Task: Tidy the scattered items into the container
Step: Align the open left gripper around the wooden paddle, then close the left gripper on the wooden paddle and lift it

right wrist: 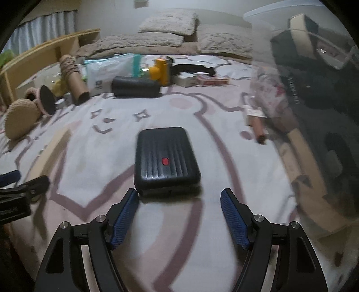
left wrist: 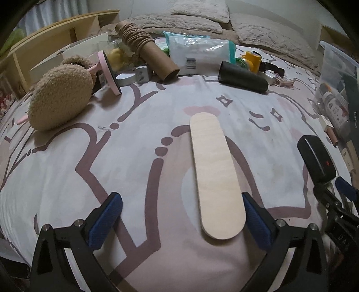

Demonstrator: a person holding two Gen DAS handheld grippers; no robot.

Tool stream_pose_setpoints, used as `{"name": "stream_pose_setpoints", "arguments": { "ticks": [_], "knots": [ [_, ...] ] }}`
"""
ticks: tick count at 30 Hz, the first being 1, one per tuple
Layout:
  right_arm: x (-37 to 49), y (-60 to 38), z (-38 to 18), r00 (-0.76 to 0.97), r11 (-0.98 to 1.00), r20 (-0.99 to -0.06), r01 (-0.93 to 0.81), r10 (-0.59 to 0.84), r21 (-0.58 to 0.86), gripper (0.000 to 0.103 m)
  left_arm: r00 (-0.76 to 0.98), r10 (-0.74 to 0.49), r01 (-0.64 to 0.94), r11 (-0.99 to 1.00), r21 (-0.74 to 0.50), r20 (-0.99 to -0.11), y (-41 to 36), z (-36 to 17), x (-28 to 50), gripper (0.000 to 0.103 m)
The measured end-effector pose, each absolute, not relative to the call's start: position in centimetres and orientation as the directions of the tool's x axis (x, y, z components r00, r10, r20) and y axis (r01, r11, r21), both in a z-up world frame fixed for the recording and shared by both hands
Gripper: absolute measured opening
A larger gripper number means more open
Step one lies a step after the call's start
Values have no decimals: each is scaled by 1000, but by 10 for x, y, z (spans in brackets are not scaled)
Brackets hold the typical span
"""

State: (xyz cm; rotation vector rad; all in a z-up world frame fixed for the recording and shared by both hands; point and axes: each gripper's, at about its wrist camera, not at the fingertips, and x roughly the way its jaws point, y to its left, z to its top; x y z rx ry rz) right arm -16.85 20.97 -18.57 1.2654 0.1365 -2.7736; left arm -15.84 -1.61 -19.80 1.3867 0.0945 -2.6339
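The only print I can make out is a barcode on the white plastic packet (left wrist: 199,56); the lettering on the dark item inside the clear container (right wrist: 314,112) stays too blurred to read. I work over a bed sheet (left wrist: 134,157) printed with mauve cartoon outlines, with beige pillows (left wrist: 202,20) and a wooden shelf (left wrist: 56,33) behind. The container sits at the right edge, holding bottles and boxes I cannot identify. My left gripper (left wrist: 182,221) has its jaws spread wide, released; the wooden board (left wrist: 215,175) lies flat between them, its near end just beside the right pad. My right gripper (right wrist: 179,219) is open too, with the black ribbed case (right wrist: 167,160) lying on the sheet just ahead of its pads. Further back lie a fuzzy slipper (left wrist: 60,96), a twine-wrapped cardboard tube (left wrist: 145,49) and a black cylinder (left wrist: 243,77).
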Motion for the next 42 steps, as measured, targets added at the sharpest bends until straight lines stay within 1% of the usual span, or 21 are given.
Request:
{"name": "stream_pose_setpoints", "arguments": {
  "ticks": [5, 11, 14, 17, 18, 21, 25, 27, 30, 35, 37, 39, 42],
  "knots": [
    [-181, 232, -185, -644, -999, -764, 19, 25, -50, 75, -557, -114, 176, -984, 17, -822, -17, -198, -159, 103],
    [-208, 232, -181, -644, -993, -758, -15, 101, -120, 75, -561, -111, 179, -984, 11, -820, -17, -196, -161, 103],
    [-220, 238, -180, -636, -992, -762, -40, 118, -120, 75, -563, -111, 180, -984, 10, -819, -17, -196, -161, 103],
    [-216, 243, -176, -628, -999, -777, -15, 44, -44, 75, -570, -101, 177, -984, -2, -815, -18, -194, -163, 103],
    [-214, 241, -175, -622, -1000, -783, 21, -1, -15, 77, -578, -93, 172, -985, -10, -811, -18, -192, -163, 103],
    [-213, 229, -174, -610, -992, -786, 118, -100, 34, 77, -603, -55, 142, -989, -40, -796, -15, -187, -166, 102],
    [-216, 211, -175, -600, -985, -789, 169, -133, 38, 77, -598, -62, 120, -993, -13, -799, -6, -189, -175, 102],
    [-218, 205, -176, -597, -984, -792, 179, -126, 22, 77, -582, -55, 109, -994, -10, -811, -5, -194, -181, 101],
    [-224, 203, -176, -605, -989, -793, 147, -72, -22, 77, -566, -53, 113, -994, -14, -823, -5, -199, -186, 100],
    [-242, 208, -177, -594, -993, -800, 118, -81, 14, 81, -570, -58, 110, -994, -6, -820, -2, -198, -187, 99],
    [-249, 209, -180, -587, -994, -805, 110, -86, 27, 82, -572, -52, 106, -994, -10, -819, -1, -198, -188, 95],
    [-256, 209, -186, -574, -994, -813, 100, -94, 45, 82, -575, -40, 94, -995, -17, -817, 0, -197, -188, 86],
    [-257, 206, -192, -574, -995, -814, 97, -82, 32, 83, -579, -30, 80, -997, -20, -815, 3, -197, -189, 79]
  ]
}}
